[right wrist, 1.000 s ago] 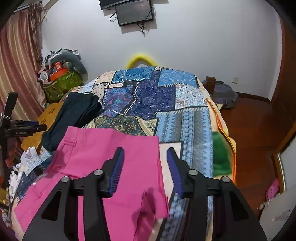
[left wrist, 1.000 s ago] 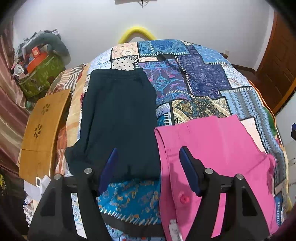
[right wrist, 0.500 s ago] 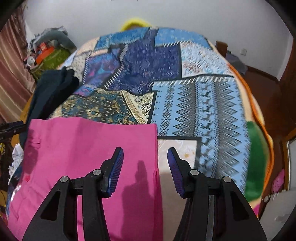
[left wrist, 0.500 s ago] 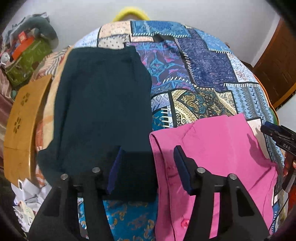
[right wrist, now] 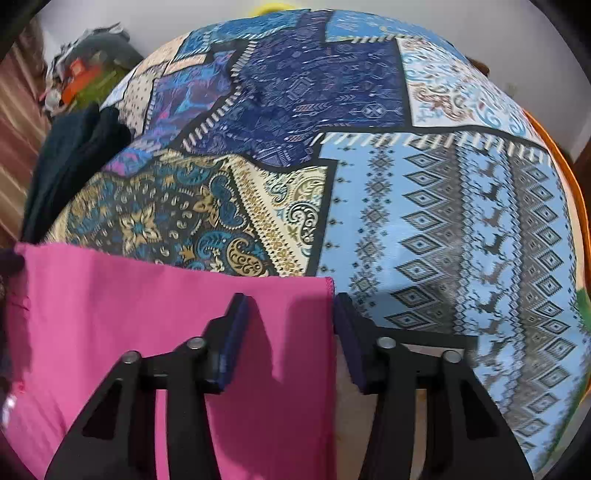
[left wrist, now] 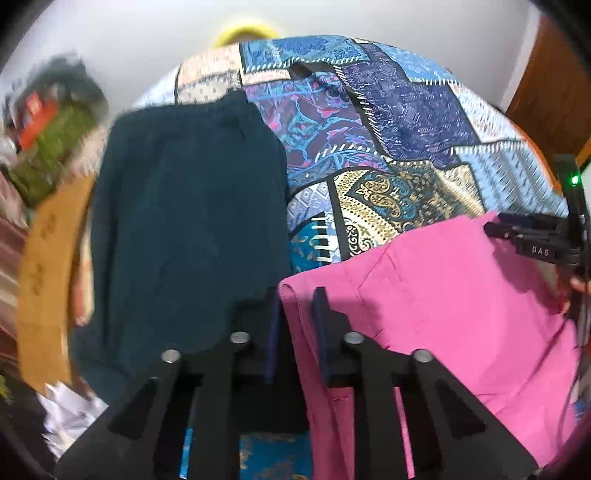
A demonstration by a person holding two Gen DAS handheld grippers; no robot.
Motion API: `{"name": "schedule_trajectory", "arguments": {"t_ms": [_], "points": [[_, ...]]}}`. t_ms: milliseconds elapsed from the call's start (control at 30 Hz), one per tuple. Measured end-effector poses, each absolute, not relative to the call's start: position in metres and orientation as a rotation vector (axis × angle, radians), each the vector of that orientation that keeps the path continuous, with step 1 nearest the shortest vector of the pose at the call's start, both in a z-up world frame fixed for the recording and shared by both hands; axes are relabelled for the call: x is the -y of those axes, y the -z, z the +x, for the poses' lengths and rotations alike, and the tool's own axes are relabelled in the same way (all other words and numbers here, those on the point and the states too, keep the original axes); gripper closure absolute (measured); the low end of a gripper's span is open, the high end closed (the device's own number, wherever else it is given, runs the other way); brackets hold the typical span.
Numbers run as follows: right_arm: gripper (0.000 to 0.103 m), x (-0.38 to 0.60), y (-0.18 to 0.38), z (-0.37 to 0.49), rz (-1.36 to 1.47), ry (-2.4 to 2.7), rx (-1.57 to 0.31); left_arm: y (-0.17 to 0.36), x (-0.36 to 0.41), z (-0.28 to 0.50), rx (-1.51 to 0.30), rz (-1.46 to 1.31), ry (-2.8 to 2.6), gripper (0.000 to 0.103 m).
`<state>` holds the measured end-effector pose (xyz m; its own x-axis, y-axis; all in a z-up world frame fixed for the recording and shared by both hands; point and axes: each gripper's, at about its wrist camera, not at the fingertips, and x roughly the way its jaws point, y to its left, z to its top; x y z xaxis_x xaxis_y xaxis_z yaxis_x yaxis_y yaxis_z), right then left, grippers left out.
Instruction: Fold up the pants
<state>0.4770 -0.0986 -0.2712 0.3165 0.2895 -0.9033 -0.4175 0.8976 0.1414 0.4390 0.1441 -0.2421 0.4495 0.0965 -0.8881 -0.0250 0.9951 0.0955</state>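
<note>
I'm at the grasp step: my left gripper (left wrist: pixel 297 332) has just been closing and pinches the pink pants (left wrist: pixel 443 306) at their 9 o'clock corner, my right gripper (right wrist: pixel 291 332) has been closing too, jaws not yet pressing around the 3 o'clock corner on the patchwork bedspread (right wrist: pixel 443 221), so next I'd finish that pinch and lift both.

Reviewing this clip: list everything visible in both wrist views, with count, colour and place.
pink pants: one, pink, near end of the bed, lying flat.
dark garment: one, dark teal, folded, on the bed beside the pink pants.
bedspread: one, blue, navy and cream patchwork, covers the bed.
wooden panel: one, brown, beside the bed by the dark garment.
clutter pile: one heap, green, orange and grey, far corner; blurred.
yellow arch: one, yellow, behind the bed's far end.
left gripper: black, jaws just closing, pinching the pants' edge.
right gripper: black, jaws just closing, astride the opposite corner of the pants.
</note>
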Motion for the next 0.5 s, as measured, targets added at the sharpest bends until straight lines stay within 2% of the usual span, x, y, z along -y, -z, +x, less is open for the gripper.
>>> {"name": "schedule_trajectory", "arguments": {"t_ms": [67,267,500], "points": [[0.099,0.09,0.274,0.473,-0.183,-0.446,-1.152,0.241,-0.139,0.435,-1.079,0.108,-0.085,0.095],[0.1,0.087,0.253,0.46,-0.241,-0.43,-1.069,0.22,-0.128,0.424,-1.008,0.179,-0.102,0.097],[0.1,0.12,0.168,0.446,-0.145,-0.396,-0.879,0.167,-0.132,0.412,-0.893,0.124,-0.1,0.097]]}}
